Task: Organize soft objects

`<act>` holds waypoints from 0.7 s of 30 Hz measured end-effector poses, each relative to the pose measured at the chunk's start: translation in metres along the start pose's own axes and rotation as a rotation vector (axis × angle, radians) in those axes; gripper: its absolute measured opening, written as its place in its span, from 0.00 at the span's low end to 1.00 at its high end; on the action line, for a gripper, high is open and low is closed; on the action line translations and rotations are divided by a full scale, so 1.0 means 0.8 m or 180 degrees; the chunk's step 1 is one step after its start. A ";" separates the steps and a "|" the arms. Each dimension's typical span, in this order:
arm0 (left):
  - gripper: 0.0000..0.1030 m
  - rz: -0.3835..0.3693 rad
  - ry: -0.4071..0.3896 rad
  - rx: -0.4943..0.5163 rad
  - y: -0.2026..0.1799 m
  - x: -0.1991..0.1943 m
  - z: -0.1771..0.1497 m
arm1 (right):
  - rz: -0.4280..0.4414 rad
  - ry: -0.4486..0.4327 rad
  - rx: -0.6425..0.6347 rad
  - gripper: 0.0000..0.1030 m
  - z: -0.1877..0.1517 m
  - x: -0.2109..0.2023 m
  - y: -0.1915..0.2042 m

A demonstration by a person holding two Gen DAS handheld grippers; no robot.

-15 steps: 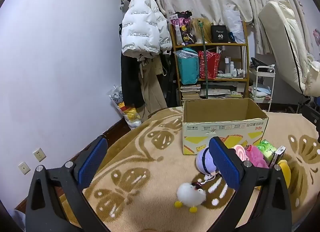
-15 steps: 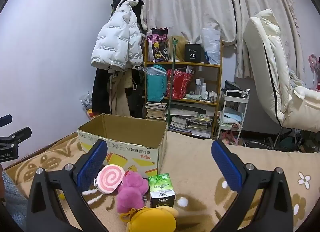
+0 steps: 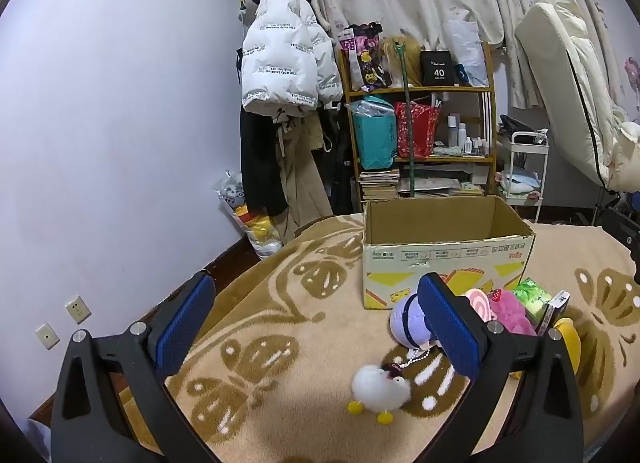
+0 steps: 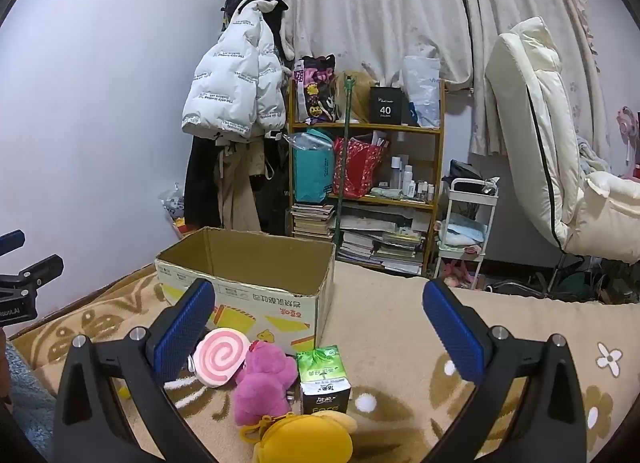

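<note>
Evidently nothing has shifted in the last half second: both the left gripper (image 3: pixel 316 321) and right gripper (image 4: pixel 318 323) hang wide open, empty. The white fluffy toy (image 3: pixel 379 385) lies just below the left's jaws, the pink plush (image 4: pixel 262 381) under the right's, the cardboard box (image 4: pixel 256 283) beyond; no sorting has begun.

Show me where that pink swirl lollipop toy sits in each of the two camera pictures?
Left wrist view: pink swirl toy, right of centre, partly behind the gripper's right finger.
Right wrist view: pink swirl toy, lower left, beside the left finger.
Shared landmark: cardboard box just behind it.
</note>
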State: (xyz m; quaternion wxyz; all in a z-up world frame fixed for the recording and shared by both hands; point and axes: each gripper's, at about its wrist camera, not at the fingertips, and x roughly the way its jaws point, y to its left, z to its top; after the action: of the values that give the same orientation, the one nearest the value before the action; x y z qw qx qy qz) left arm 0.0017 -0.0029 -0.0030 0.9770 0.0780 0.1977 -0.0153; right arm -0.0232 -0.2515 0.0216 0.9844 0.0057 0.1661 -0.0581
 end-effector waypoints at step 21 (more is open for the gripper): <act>0.98 0.0021 -0.0023 0.0015 0.000 -0.005 0.001 | -0.0010 0.0033 -0.0023 1.00 -0.009 0.004 0.005</act>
State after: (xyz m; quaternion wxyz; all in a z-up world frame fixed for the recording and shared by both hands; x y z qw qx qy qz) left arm -0.0020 -0.0027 -0.0009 0.9776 0.0809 0.1938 -0.0127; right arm -0.0220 -0.2475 0.0140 0.9834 0.0021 0.1715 -0.0591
